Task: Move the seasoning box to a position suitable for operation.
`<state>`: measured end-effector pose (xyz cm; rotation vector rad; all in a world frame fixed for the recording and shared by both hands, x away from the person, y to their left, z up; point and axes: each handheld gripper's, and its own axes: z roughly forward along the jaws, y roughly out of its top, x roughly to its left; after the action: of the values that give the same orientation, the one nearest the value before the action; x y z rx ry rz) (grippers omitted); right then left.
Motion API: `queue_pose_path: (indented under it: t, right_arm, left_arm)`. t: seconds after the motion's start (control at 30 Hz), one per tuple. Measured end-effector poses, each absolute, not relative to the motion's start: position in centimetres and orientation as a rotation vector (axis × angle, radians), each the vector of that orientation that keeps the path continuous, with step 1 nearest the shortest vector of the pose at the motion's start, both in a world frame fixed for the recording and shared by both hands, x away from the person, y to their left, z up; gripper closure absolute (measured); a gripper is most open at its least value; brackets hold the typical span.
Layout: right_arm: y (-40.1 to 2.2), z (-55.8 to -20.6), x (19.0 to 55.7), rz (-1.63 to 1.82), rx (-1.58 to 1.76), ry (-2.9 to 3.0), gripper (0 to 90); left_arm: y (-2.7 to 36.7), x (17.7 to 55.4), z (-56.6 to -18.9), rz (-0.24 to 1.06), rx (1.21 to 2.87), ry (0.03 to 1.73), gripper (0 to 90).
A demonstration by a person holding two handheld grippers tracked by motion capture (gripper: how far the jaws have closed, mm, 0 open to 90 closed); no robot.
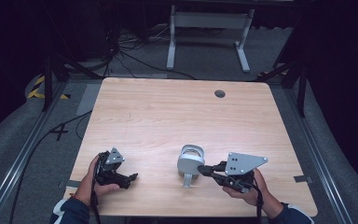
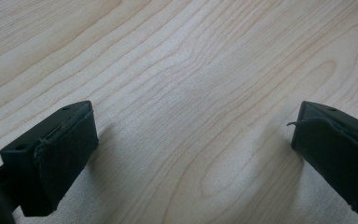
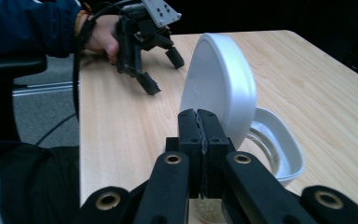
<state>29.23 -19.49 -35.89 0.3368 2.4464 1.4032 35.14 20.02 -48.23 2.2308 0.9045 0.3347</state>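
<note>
High view – table: you work at a pale wooden table (image 1: 168, 116) with a small dark round hole (image 1: 220, 94) near its far edge.
High view – left gripper: your left gripper (image 1: 129, 178) sits low over the near left part of the table, jaws spread, nothing between them.
High view – right gripper: your right gripper (image 1: 201, 171) points left, its tips right at a white lidded case (image 1: 189, 163) near the front middle.
High view – case: its lid stands raised, the base lying just behind it.
Left gripper view – jaws: your two black jaws stand wide apart over bare wood grain (image 2: 191, 116).
Right gripper view – jaws: your jaws are pressed together (image 3: 200, 128); whether a thin tab of the case is pinched between them you cannot tell.
Right gripper view – case: the round white lid (image 3: 223, 88) stands upright just past your tips, the open base (image 3: 284, 149) lying to its right.
Right gripper view – other hand: your left hand (image 3: 103, 35) holds its gripper, jaws apart, at the table's far left.
</note>
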Motion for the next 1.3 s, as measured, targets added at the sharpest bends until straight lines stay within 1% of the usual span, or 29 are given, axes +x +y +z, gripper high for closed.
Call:
queue_pose_path:
  t: [0.37, 1.07, 1.3]
  right_arm:
    - [-20.4, -36.1, 30.2, 1.380, 0.392, 2.432, 89.8]
    - [-22.1, -35.9, 30.5, 1.314, 0.418, 2.419, 89.6]
    - [-23.1, -35.6, 30.0, 1.268, 0.413, 2.417, 89.5]
  left_arm:
    - [20.0, 35.1, -48.2, 0.335, 2.231, 0.904, 0.5]
    - [20.1, 35.3, -48.2, 0.332, 2.236, 0.885, 0.4]
    - [20.0, 35.2, -48.2, 0.336, 2.231, 0.896, 0.5]
